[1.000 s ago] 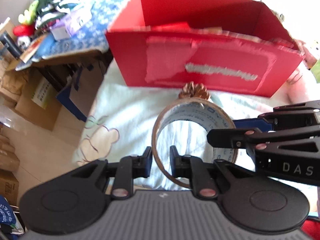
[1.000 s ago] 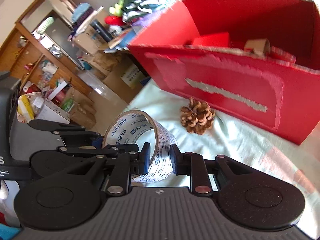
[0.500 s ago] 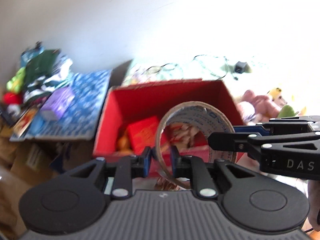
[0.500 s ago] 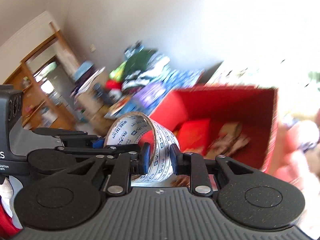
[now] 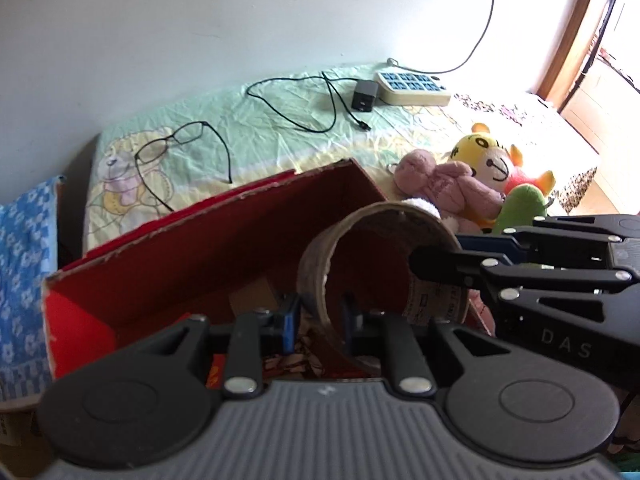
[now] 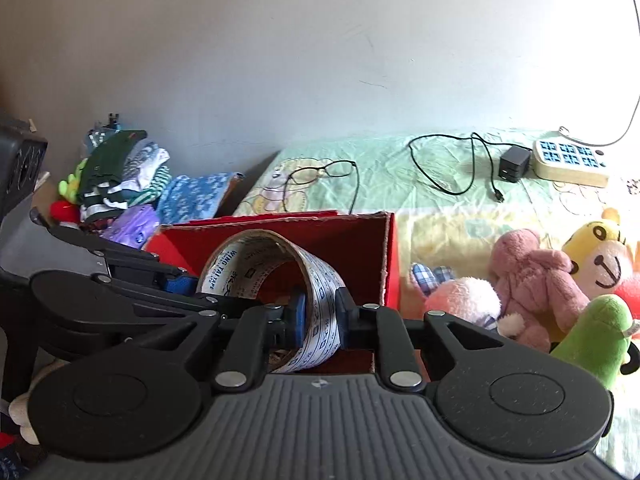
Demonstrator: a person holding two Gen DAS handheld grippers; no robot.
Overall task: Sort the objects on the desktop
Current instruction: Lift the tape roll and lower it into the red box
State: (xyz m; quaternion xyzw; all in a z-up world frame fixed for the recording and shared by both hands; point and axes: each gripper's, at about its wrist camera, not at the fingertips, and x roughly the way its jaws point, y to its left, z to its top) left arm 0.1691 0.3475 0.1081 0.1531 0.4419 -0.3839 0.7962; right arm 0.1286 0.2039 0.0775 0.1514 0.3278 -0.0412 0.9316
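A roll of printed packing tape (image 5: 384,264) is held up over the open red cardboard box (image 5: 208,248). My left gripper (image 5: 318,320) is shut on the roll's near wall. My right gripper (image 6: 320,314) is shut on the roll's other side (image 6: 280,276), and it enters the left wrist view from the right (image 5: 520,276). The box (image 6: 360,240) holds a red packet (image 5: 76,328) and some cardboard pieces, mostly hidden by the grippers.
Plush toys (image 6: 532,280) lie right of the box. Glasses (image 5: 172,144), a charger with cable (image 5: 364,94) and a power strip (image 5: 412,88) lie on the green sheet behind. Folded clothes (image 6: 120,176) are stacked at the left.
Both grippers have lifted the tape roll from the sheet in front of the box to above the box's opening. The pine cone has dropped out of view.
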